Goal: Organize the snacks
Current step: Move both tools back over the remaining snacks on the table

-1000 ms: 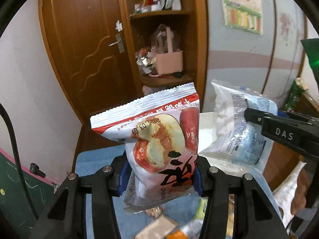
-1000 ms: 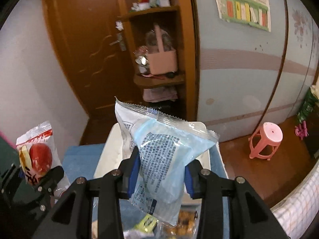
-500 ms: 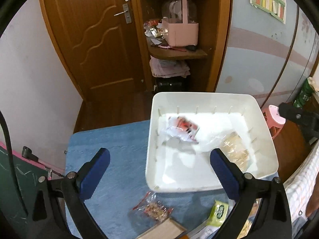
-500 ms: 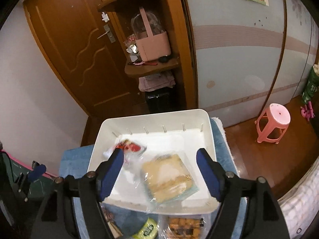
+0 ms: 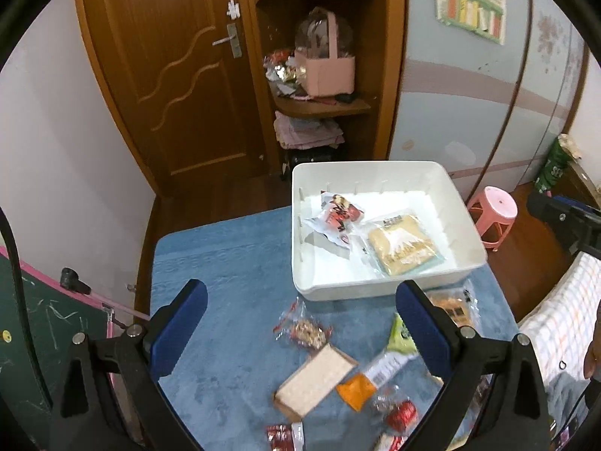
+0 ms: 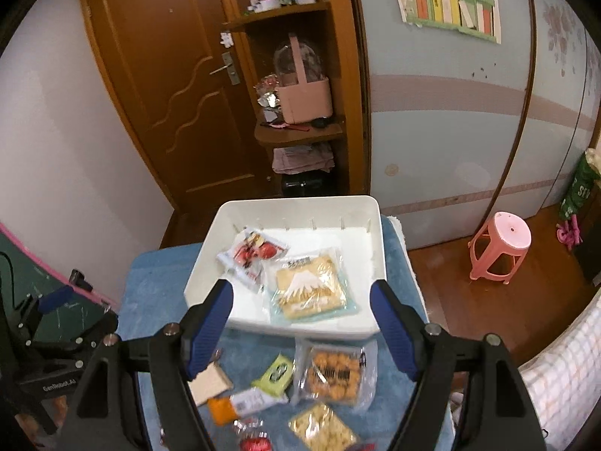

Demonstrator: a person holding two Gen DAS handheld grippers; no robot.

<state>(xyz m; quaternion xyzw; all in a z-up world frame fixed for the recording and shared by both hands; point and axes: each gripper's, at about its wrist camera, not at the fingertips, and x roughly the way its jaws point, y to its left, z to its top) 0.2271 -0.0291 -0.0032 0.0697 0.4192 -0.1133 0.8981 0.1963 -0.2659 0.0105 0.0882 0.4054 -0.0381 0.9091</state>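
With both the left gripper (image 5: 300, 323) and right gripper (image 6: 300, 327) wide and empty, the crowded, overlapping snack packets (image 6: 330, 374) on the tabletop (image 5: 225, 263) risk a double or slipping pinch.

Snacks in and before the white bin (image 6: 360, 329)

Red-printed packet (image 6: 252, 253) far-left and cracker bag (image 6: 310, 287) lie flat inside; green packet (image 6: 276, 372), fried-ball bag (image 6: 334, 374) lie loose nearer.

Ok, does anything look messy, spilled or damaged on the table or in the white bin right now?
Nothing looks spilled or torn. The white plastic bin holds a red-and-white snack pouch and a clear cracker packet, lying flat at loose angles. The remaining packets sit scattered on the blue cloth in front, unsorted rather than damaged.
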